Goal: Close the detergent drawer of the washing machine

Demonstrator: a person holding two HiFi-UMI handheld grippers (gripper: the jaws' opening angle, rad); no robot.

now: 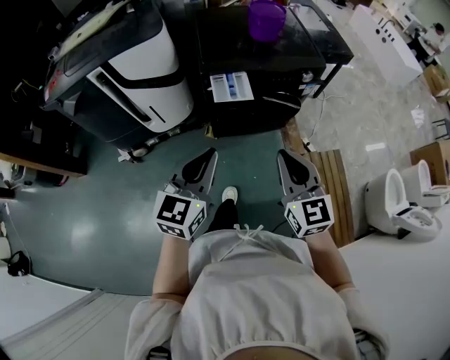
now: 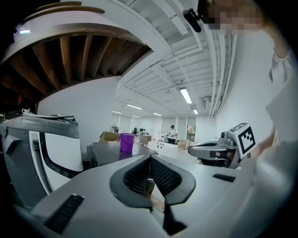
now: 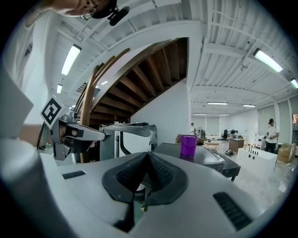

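Note:
The black washing machine (image 1: 281, 63) stands ahead of me, seen from above in the head view. Its detergent drawer (image 1: 232, 86) sticks out of the front, white with blue compartments. A purple cup (image 1: 266, 19) rests on the machine's top. My left gripper (image 1: 209, 157) and right gripper (image 1: 284, 157) hover side by side over the green floor, close to my body and well short of the drawer. Both are shut with nothing between the jaws. The left gripper view shows its own closed jaws (image 2: 150, 158) and the right gripper (image 2: 218, 149) beside it; the right gripper view shows its own closed jaws (image 3: 148, 155).
A large white-and-black appliance (image 1: 133, 67) lies tilted to the left of the washing machine. A wooden pallet (image 1: 335, 190) and white toilets (image 1: 398, 205) are on the right. My foot (image 1: 228, 195) stands on the green floor (image 1: 105, 211) between the grippers.

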